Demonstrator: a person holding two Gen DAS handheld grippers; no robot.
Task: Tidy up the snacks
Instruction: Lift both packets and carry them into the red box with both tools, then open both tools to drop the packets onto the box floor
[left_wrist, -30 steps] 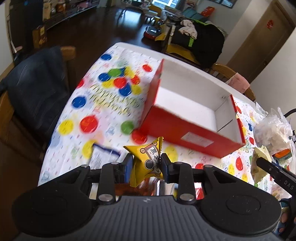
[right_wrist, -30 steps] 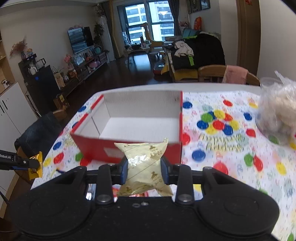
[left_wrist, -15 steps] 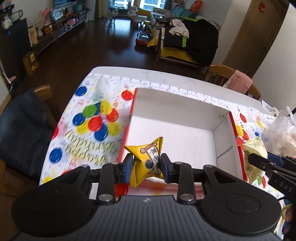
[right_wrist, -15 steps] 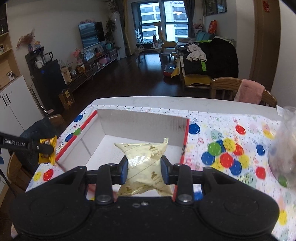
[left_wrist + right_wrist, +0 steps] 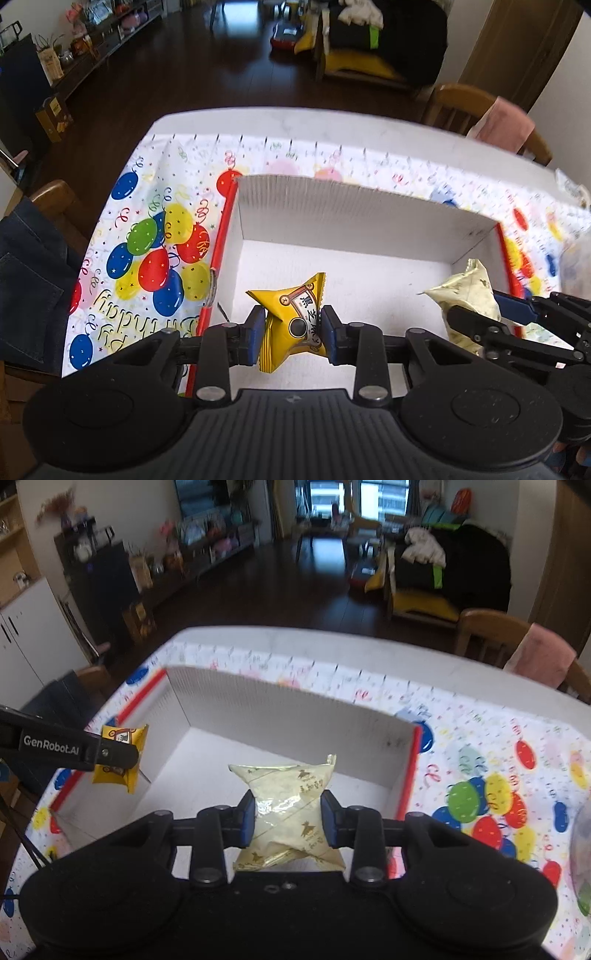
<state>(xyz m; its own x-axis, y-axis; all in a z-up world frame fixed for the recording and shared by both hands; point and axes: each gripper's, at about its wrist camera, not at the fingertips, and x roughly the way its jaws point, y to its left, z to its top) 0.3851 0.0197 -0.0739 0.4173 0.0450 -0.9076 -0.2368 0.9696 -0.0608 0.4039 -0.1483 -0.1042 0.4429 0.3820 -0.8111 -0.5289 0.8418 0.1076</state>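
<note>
A shallow open cardboard box [image 5: 354, 206] with red outer walls and a white inside sits on the desk [image 5: 332, 125], which is covered by a white party cloth printed with coloured balloons [image 5: 159, 254]. The box floor looks bare; nothing lies on it that I can make out.

The left claw [image 5: 291, 328] is clamped on a small yellow foil snack packet with a dark label [image 5: 291, 314], pinching it at the middle so its ends flare out. It hangs above the near left part of the box, just inside the left wall. From the right wrist view the same packet [image 5: 118, 753] shows at the left edge of the box, gripped by the left claw [image 5: 110, 755].

The right claw [image 5: 288, 812] is clamped on a pale cream, crinkled snack packet with small gold figures [image 5: 288, 805], held over the near middle of the box floor. In the left wrist view that cream packet [image 5: 469, 291] hangs over the right side of the box, near the right wall, with the right claw [image 5: 480, 314] around it.

Neither packet touches the box floor as far as I can tell.

At the far right edge of the desk a clear, crumpled plastic bag [image 5: 583, 849] shows only in part. Wooden chairs [image 5: 487, 631] stand beyond the far edge of the desk, one with a pink cloth [image 5: 543, 657] draped over it.
</note>
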